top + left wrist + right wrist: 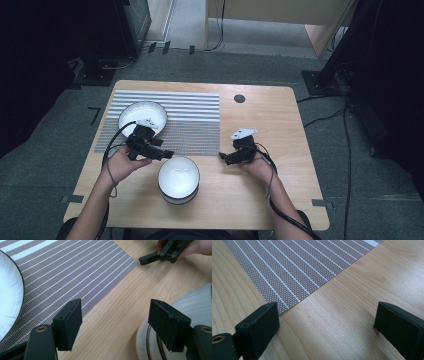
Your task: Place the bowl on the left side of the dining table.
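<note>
The left gripper [113, 322] hovers wide open and empty just beside the near bowl [178, 178], which sits on bare table [260, 200] off the striped placemat [192, 117]. The right gripper [327, 326] gapes empty too. Closing off-centre, a jaw could likely nudge the rim and skid the bowl away

My wooden table [260, 190] carries a striped mat [190, 120]; beyond its far edge, grey carpet [240, 65] and cables [325, 117].
</note>
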Demonstrator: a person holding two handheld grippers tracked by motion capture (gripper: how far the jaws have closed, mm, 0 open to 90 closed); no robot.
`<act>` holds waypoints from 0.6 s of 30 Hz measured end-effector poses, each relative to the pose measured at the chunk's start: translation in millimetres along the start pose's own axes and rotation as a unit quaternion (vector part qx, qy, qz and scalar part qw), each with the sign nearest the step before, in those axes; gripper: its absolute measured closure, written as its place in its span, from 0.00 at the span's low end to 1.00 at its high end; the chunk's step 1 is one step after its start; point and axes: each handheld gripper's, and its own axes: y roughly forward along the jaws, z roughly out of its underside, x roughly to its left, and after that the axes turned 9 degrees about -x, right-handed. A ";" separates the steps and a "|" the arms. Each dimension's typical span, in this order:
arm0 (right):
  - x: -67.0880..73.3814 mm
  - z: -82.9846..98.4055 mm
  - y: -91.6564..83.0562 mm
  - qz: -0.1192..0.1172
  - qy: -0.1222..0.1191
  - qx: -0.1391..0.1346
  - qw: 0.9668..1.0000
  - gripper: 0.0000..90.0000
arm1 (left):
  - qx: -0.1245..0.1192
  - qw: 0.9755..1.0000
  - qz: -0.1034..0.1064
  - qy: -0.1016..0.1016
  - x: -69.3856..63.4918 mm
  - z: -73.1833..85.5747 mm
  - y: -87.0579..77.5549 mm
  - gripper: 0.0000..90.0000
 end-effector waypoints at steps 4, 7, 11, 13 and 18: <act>0.0 0.0 0.0 0.000 0.000 0.000 1.000 0.06 | 0.001 1.000 0.002 -0.006 -0.7 -1.2 -0.8 0.30; 0.0 0.0 0.0 0.000 0.000 0.000 1.000 0.06 | 0.001 1.000 0.004 -0.002 -3.0 -2.2 -1.9 0.30; 0.0 0.0 0.0 0.000 0.000 0.000 1.000 0.06 | -0.004 1.000 0.004 0.003 -5.9 -4.0 -5.5 0.30; 0.0 0.0 0.0 0.000 0.000 0.000 1.000 0.06 | -0.006 1.000 0.006 0.003 -7.4 -4.9 -7.3 0.30; 0.0 0.0 0.0 0.000 0.000 0.000 1.000 0.06 | -0.004 1.000 0.009 0.004 -11.1 -6.8 -9.7 0.30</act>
